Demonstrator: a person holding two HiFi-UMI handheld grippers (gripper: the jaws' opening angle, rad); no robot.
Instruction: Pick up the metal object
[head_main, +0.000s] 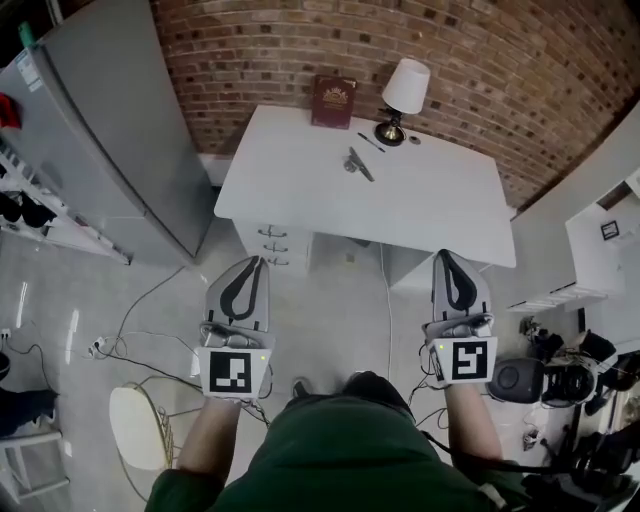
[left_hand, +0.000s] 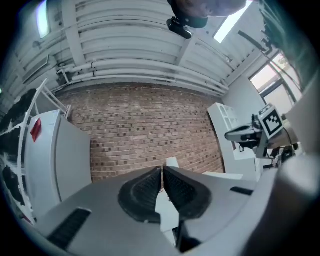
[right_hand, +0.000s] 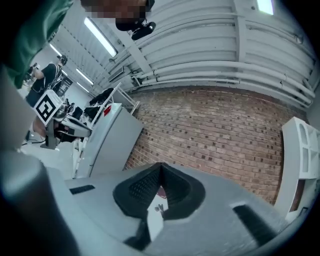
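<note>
Metal object (head_main: 358, 163): worktop (head_main: 290, 185), 12 o'clock, untouched. Left gripper (head_main: 262, 260), right gripper (head_main: 444, 254): fingers closed, empty; we judge approach pending.

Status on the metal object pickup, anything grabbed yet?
Done: nothing. The metal object lies untouched on the white desk. In hand: nothing; the left gripper and right gripper are both shut, empty, and held short of the desk. Left: the whole job, likely approach, open a gripper, close on the object, lift.
</note>
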